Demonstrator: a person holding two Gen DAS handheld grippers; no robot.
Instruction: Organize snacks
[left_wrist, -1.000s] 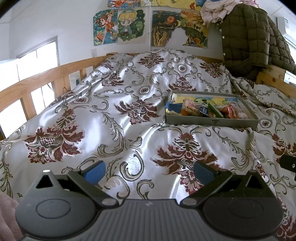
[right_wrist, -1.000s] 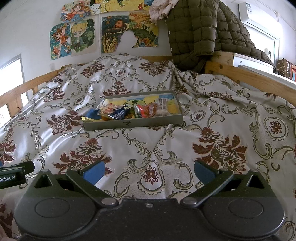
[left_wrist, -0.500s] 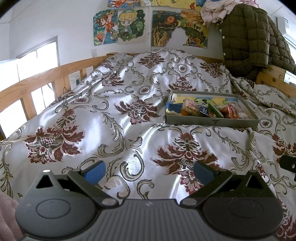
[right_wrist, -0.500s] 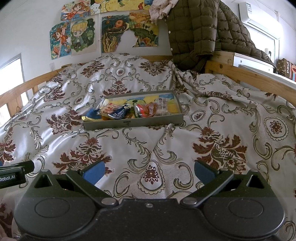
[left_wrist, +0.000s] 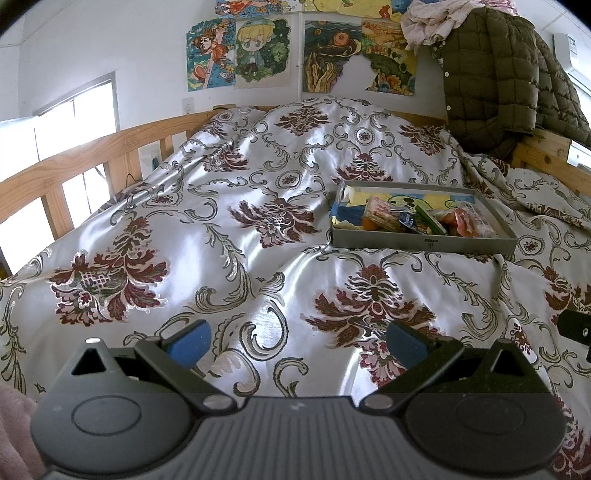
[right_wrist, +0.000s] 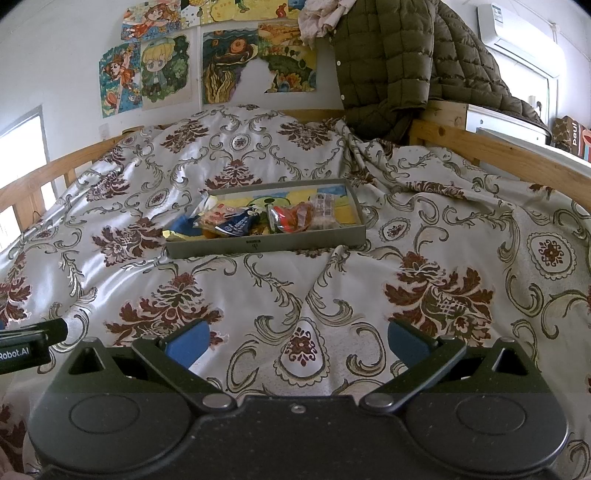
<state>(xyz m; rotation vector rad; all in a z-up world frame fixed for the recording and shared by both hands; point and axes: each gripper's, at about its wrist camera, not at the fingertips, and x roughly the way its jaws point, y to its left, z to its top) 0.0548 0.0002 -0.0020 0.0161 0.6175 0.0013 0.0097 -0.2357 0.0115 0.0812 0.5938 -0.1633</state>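
A bed covered by a silvery bedspread (right_wrist: 295, 295) with dark red floral medallions is seen from two handheld tools. On the bedspread, toward the far end, a shallow grey tray (right_wrist: 266, 245) is set flat, and the snacks (right_wrist: 266, 219) are gathered inside it: a loose heap of small wrapped packets in blue, orange, red and clear film. None are seen lying on the bedspread outside the tray. The heap would fit either packets just collected there or packets waiting to be sorted.

The left tongs (left_wrist: 295, 338) are held low at the near end of the bed, spread wide with nothing between the blue pads; the tray lies well ahead and to their right. The right tongs (right_wrist: 295, 338) are likewise spread wide and empty, pointed almost straight at the tray. Both appear to be held back, perhaps so the whole tray stays in view.

A small dark mark is printed on the tray's front wall, too small to be read. "Robot.AI" is read on the tool edge at the lower left of the right view. Packet lettering cannot be made out. Cartoon posters (right_wrist: 162, 70) and a hanging olive quilted jacket (right_wrist: 399, 62) are seen behind.
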